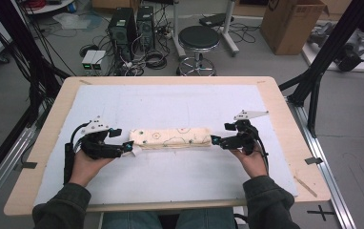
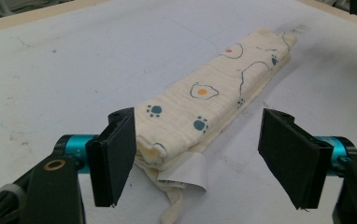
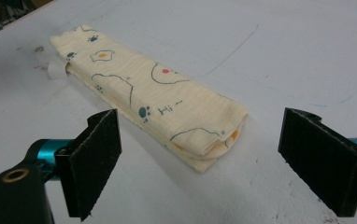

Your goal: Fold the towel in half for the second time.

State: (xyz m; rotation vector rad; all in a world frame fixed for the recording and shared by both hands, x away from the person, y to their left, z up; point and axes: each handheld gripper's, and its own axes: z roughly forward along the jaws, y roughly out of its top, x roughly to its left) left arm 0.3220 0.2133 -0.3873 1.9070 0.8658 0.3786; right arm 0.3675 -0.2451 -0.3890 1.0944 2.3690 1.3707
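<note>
- We found both tongs wide open and holding nothing: the left tongs (image 1: 131, 148) stood at the left end of the cloth (image 1: 170, 137), the right tongs (image 1: 214, 140) at its right end.
- The cloth lay folded into a long narrow strip across the middle of the white mat (image 1: 123, 102) on the table (image 1: 51, 114), with its length running between the two tongs.
- In the left gripper view, the near end of the cloth (image 2: 204, 98) sat between the jaws, close against one pad (image 2: 116, 158) and well apart from the other; a white tag (image 2: 186, 175) and a loose cord (image 2: 172, 212) poked out from under that end.
- In the right gripper view, the cloth (image 3: 153, 93) end lay between the jaws with a gap on both sides.
- We judged the step in hand to be a grasp of both ends, for folding or lifting the strip. To do it well, each pair of tongs should be centred on its end, lowered until the pads span every layer, and closed at the same time; the left one needs shifting sideways first.
- The tag and cord should be kept out of the pinch, or gathered in whole.
- We could not count the layers, as the inner folds were hidden.
- In the high view, the jaw tips were too small to judge contact with the cloth.
- Each gripper's body was cut off at the bottom of its own view.
</note>
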